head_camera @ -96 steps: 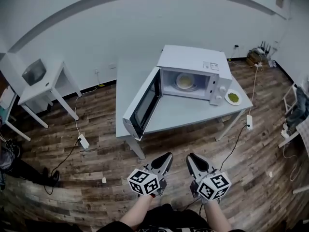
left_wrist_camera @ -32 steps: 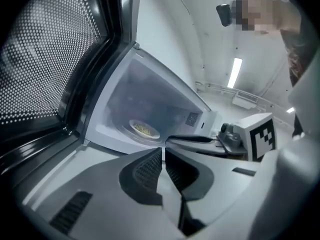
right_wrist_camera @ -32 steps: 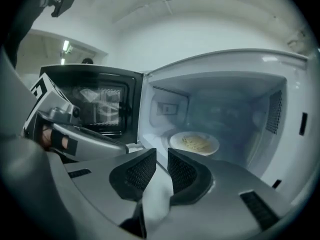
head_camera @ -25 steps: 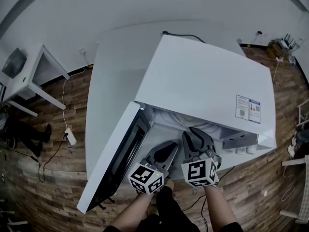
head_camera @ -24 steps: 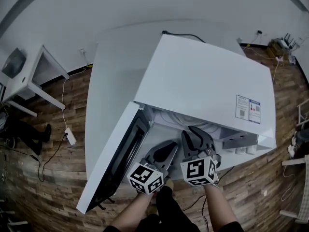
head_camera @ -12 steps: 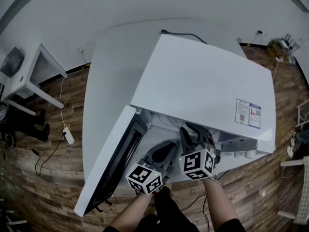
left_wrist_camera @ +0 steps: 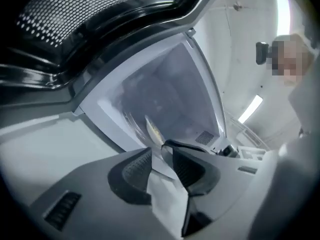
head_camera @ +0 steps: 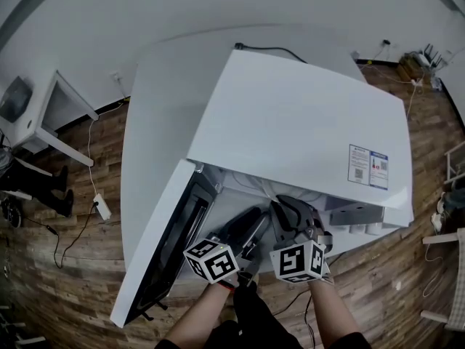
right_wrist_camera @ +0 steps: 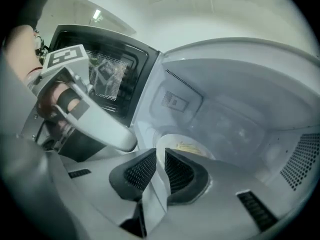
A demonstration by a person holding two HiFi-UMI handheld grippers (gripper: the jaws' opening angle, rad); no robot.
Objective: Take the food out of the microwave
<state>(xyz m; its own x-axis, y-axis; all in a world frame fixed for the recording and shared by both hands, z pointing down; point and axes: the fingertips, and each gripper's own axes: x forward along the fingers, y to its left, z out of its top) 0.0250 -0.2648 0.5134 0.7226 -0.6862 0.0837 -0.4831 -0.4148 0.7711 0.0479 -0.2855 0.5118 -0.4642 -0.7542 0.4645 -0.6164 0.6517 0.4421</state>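
Note:
The white microwave [head_camera: 298, 129] stands on a grey table [head_camera: 156, 100] with its door [head_camera: 163, 246] swung open to the left. Inside, a white plate [right_wrist_camera: 187, 146] of pale food lies on the cavity floor. My right gripper [right_wrist_camera: 161, 156] reaches into the cavity mouth; its jaws have just been closing and stand narrowly apart on the plate's near rim. My left gripper [left_wrist_camera: 161, 151], rolled onto its side, is beside it at the cavity mouth. Its jaws have just been opening and nothing is pressed between them. The plate [left_wrist_camera: 152, 130] shows edge-on just beyond its tips.
The open door flanks my left gripper [head_camera: 254, 222] on its left, and the cavity roof overhangs my right gripper [head_camera: 287, 209]. The microwave's knobs [head_camera: 356, 229] face me at the right. A small white side table [head_camera: 36, 115] and a power strip [head_camera: 102, 208] stand on the wood floor at left.
My left gripper has rolled onto its side and its jaws have parted. The right gripper has stayed at the cavity mouth, its jaws widening briefly and then narrowing again.

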